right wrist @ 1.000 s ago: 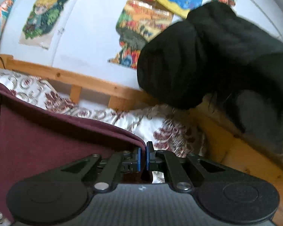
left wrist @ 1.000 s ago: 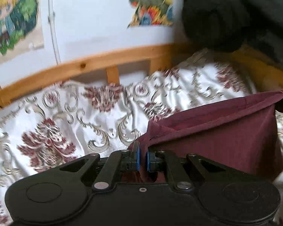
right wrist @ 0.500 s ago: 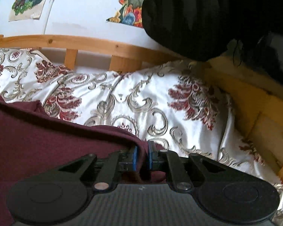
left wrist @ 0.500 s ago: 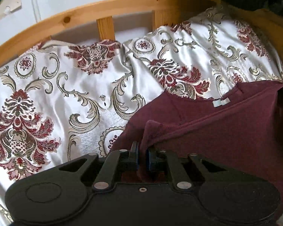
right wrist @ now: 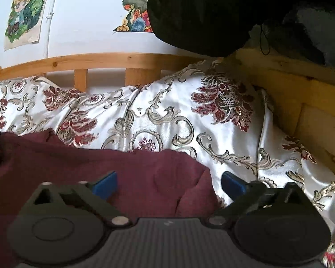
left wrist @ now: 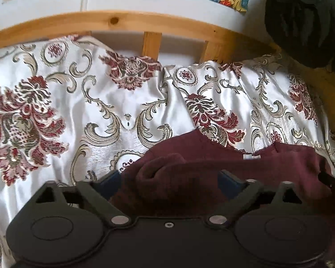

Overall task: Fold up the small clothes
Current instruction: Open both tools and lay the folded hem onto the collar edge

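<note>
A small maroon garment [left wrist: 201,154] lies on the floral bedspread [left wrist: 82,116], with a white label [left wrist: 251,157] at its neckline. My left gripper [left wrist: 169,182] hovers low over its left corner, jaws opening wide; a bunched fold of cloth lies loose between the blue pads [left wrist: 110,179], which do not press it. In the right wrist view the same garment [right wrist: 96,163] spreads to the left. My right gripper [right wrist: 169,185] is over its right corner, jaws also opening, with the cloth edge between the pads but untouched.
A wooden bed rail [left wrist: 114,21] with slats runs along the back, and a wooden side board [right wrist: 301,93] stands to the right. A black bundle of fabric [right wrist: 201,13] hangs over the right corner. Posters [right wrist: 24,15] are on the white wall.
Both grippers came down towards the bed with the garment's top edge pinched. Both then let go, the jaws spreading wide, and the garment now rests on the bedspread.
</note>
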`<state>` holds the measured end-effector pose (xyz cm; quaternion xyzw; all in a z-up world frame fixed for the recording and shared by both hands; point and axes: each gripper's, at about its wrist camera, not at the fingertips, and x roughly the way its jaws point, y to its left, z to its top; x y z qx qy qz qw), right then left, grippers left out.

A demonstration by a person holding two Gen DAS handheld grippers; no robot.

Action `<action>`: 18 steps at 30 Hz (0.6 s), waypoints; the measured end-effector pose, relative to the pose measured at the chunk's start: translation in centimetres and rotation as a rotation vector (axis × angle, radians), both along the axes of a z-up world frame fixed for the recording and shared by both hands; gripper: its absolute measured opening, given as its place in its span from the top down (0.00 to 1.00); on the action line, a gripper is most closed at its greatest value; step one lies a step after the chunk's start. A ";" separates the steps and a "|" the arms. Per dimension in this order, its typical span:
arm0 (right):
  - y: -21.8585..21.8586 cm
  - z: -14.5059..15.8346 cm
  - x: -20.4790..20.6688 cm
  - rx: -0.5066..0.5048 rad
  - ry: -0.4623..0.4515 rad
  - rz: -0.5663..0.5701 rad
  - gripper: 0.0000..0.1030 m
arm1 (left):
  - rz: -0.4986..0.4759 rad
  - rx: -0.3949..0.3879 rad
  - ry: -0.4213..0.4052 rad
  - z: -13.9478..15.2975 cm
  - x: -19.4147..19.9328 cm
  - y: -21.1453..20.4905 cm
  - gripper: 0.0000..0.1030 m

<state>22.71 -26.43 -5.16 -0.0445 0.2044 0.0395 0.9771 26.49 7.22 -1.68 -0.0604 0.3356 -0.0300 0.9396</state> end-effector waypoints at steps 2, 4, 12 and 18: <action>0.0 -0.5 -0.2 -0.026 0.013 -0.011 0.00 | 0.000 0.055 0.000 -0.2 -0.5 -0.5 0.03; -0.2 -1.0 -0.1 -0.033 0.030 -0.022 0.00 | 0.010 0.100 0.011 -0.6 -0.7 -0.7 0.03; 0.1 -1.2 -0.5 -0.075 -0.053 -0.038 0.01 | 0.134 0.205 0.089 -2.0 1.8 0.8 0.03; 1.8 -1.2 0.3 -0.153 -0.085 0.075 0.42 | 0.175 0.228 0.163 -3.7 3.5 1.9 0.03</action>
